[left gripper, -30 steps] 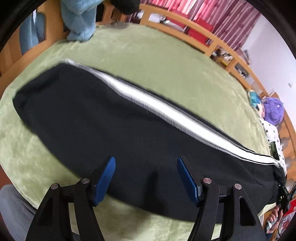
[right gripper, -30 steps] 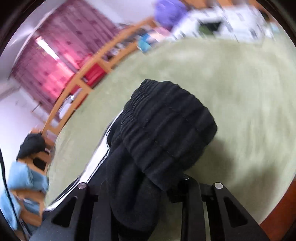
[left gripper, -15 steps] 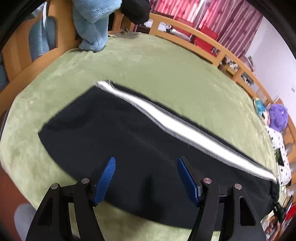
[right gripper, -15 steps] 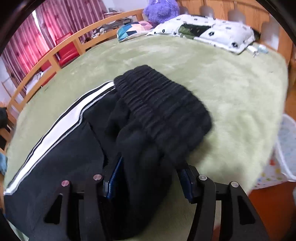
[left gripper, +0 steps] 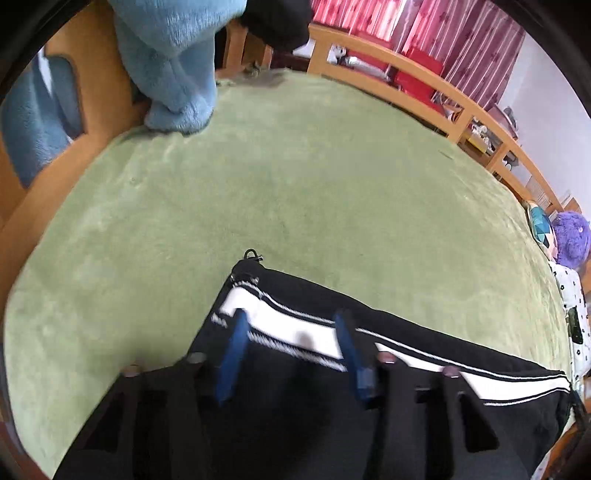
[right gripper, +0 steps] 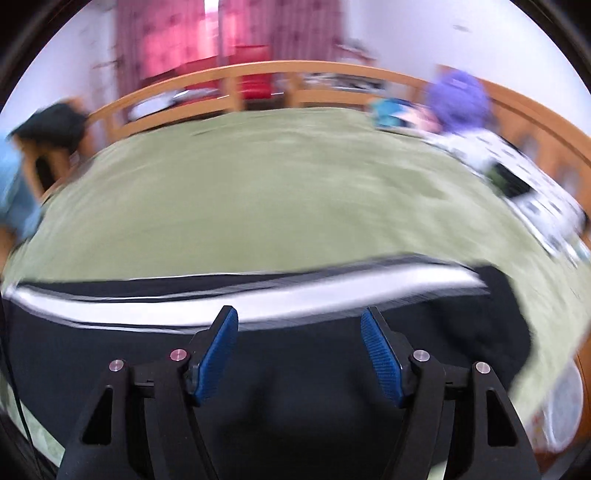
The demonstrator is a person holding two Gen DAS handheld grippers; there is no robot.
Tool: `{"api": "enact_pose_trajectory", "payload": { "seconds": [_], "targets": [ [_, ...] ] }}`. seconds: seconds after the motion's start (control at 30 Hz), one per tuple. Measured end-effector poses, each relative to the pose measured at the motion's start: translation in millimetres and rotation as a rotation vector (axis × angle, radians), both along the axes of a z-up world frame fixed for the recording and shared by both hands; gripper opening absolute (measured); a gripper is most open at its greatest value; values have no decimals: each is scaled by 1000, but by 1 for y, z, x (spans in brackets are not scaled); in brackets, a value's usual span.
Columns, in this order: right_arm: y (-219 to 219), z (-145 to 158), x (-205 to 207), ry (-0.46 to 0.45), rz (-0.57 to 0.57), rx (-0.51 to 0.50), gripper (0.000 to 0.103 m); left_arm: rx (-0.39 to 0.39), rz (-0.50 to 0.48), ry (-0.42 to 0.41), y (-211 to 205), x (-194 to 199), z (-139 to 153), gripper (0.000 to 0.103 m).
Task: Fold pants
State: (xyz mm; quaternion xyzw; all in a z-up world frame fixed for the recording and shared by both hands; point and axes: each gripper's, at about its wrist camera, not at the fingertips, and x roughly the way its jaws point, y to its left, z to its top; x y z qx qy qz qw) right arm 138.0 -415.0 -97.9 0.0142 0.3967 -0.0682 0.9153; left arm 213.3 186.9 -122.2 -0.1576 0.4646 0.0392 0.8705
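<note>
Green plush covers the bed (left gripper: 295, 192) ahead of both your tongs, and it fills most of each view. On it, under and just ahead of the tongs, lie the pants (left gripper: 424, 373): black, soft-looking, spread long and flat along the near edge of the bed, with a broad white stripe (left gripper: 295, 332) edged by thin white lines running down the side seam. In the left wrist view the cloth ends just ahead and to the left of your left tongs (left gripper: 291, 332) in a squared corner, where a small dark metal loop (left gripper: 252, 254) pokes out; what it is fastened to you cannot tell. To the right of those tongs the pants run on to the frame edge and are cut off there. Your left tongs stand wide, nothing between the blue pads (left gripper: 234, 350), over the stripe; the blur hides whether the tips touch the cloth. Your right tongs (right gripper: 299, 325) are wide too, pads (right gripper: 218, 350) bare, above plain black cloth just short of the stripe. That view is smeared by motion, so the far right end of the pants reads only as a dark rounded mass. Beyond the bed, a wooden rail (left gripper: 424, 81) and red curtains (left gripper: 424, 26). Left and ahead of your left tongs hangs a blue fleece (left gripper: 173, 59). Far right sits a purple plush toy (left gripper: 570, 236), partly cut off.
</note>
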Motion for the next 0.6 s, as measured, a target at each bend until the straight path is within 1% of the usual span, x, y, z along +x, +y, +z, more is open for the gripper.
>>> {"api": "enact_pose_trajectory", "payload": {
  "seconds": [0.1,0.13,0.17,0.2,0.23,0.27,0.3,0.33,0.4,0.43,0.47,0.53,0.6],
  "targets": [
    [44,-16,37,40,125,-5,68,2,-21,53,4,12,-13,41],
    [58,-22,46,53,166,-1,68,16,-30,68,3,14,-16,41],
    [67,-26,53,63,194,0,68,46,-35,81,2,15,-17,40],
    [78,-29,59,73,222,-4,68,69,-28,74,3,14,-16,40],
    [87,-32,63,82,246,-13,68,96,-8,50,5,11,-14,40],
    [95,-33,67,86,269,-20,68,118,6,47,6,9,-13,40],
    [103,-35,70,89,299,-18,68,141,17,57,9,10,-14,40],
    [111,-37,73,95,333,-12,68,142,16,65,12,10,-15,39],
    [120,-38,76,104,381,-16,68,95,-31,74,12,9,-19,39],
    [126,-40,79,105,406,-21,68,109,-47,89,8,8,-22,39],
    [128,-42,81,109,424,-21,68,154,-67,97,2,8,-24,39],
    [135,-46,85,121,445,-7,68,178,-74,91,-1,7,-23,39],
    [145,-53,93,149,492,40,68,142,-64,62,2,4,-19,28]
  ]
}}
